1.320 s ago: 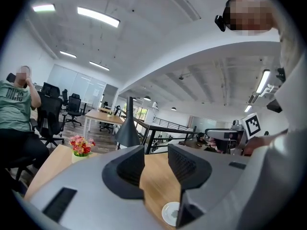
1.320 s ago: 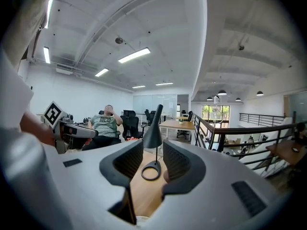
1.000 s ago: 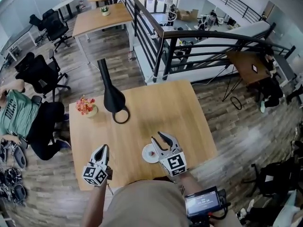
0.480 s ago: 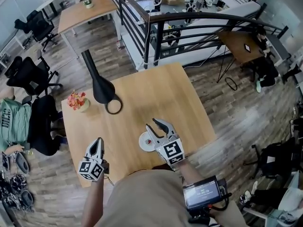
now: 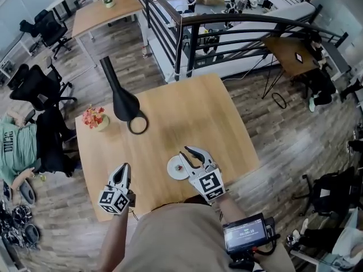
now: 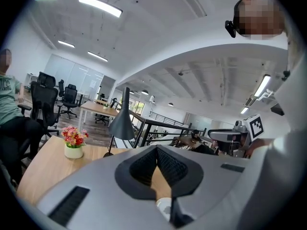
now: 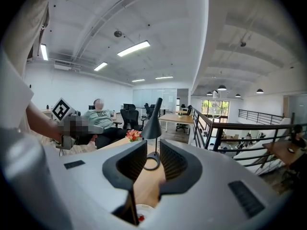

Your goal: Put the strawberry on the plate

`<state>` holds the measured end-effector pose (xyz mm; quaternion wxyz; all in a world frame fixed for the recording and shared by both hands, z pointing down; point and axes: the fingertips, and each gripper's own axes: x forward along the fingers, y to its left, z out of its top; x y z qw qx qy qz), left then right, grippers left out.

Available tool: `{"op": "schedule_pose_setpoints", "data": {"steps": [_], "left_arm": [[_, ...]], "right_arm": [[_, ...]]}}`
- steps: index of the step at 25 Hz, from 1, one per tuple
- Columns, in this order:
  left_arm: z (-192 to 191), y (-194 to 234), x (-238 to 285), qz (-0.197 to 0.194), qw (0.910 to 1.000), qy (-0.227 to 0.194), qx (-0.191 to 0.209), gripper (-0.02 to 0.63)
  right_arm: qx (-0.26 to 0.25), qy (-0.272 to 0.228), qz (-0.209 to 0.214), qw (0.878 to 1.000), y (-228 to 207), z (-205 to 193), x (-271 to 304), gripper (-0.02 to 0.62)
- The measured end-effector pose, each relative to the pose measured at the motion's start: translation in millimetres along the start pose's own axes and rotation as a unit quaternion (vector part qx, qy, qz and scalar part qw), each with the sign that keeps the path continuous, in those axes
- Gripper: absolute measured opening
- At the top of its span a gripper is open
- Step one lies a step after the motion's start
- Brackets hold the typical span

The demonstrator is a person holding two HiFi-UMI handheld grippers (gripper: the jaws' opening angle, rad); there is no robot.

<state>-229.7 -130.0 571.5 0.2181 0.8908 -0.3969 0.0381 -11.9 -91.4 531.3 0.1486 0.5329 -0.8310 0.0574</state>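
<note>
A small red strawberry (image 5: 179,166) lies on a little white plate (image 5: 173,173) near the front of the wooden table (image 5: 187,118). My right gripper (image 5: 191,153) hovers just above the plate's right side, jaws open and empty. In the right gripper view the plate (image 7: 145,210) and strawberry (image 7: 140,218) show below the spread jaws of my right gripper (image 7: 153,160). My left gripper (image 5: 122,169) is shut and holds nothing, at the table's front left, well left of the plate. In the left gripper view, the left gripper's (image 6: 157,151) pads meet above a sliver of the plate (image 6: 164,209).
A black desk lamp (image 5: 122,100) and a small pot of flowers (image 5: 94,118) stand at the table's back left. A stair railing (image 5: 227,27) runs behind the table. A seated person (image 5: 14,143) and office chairs are off to the left.
The head view has shifted a little. Both grippers keep about the same places, and the strawberry stays on the plate under the open right gripper.
</note>
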Motion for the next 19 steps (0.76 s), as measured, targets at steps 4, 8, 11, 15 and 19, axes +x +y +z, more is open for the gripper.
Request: {"op": "schedule_pose_setpoints", "data": {"steps": [4,8,11,15,19], "left_arm": [[-6.2,-4.7,3.0,-0.005,1.0000,0.004,-0.001,0.003],[-16.1,-8.7,3.8,-0.006,0.9999,0.012,-0.002,0.003],[-17.8,-10.1,-1.0,-0.003,0.9999,0.010,-0.005,0.005],[-22.0,-7.2,-12.2,0.003,0.9999,0.013,-0.009,0.004],[-25.4,0.8,-27.4,0.008,0.9997,0.016,-0.014,0.004]], "right_arm": [[-0.004,0.001,0.001,1.000,1.9,-0.4,-4.0,0.086],[-0.001,-0.001,0.001,1.000,1.9,-0.5,-6.2,0.085],[0.004,0.001,0.003,1.000,3.4,-2.8,-5.6,0.086],[0.010,-0.006,0.011,1.000,13.7,5.0,-0.2,0.086],[0.013,-0.012,0.026,1.000,34.7,13.3,5.8,0.086]]}}
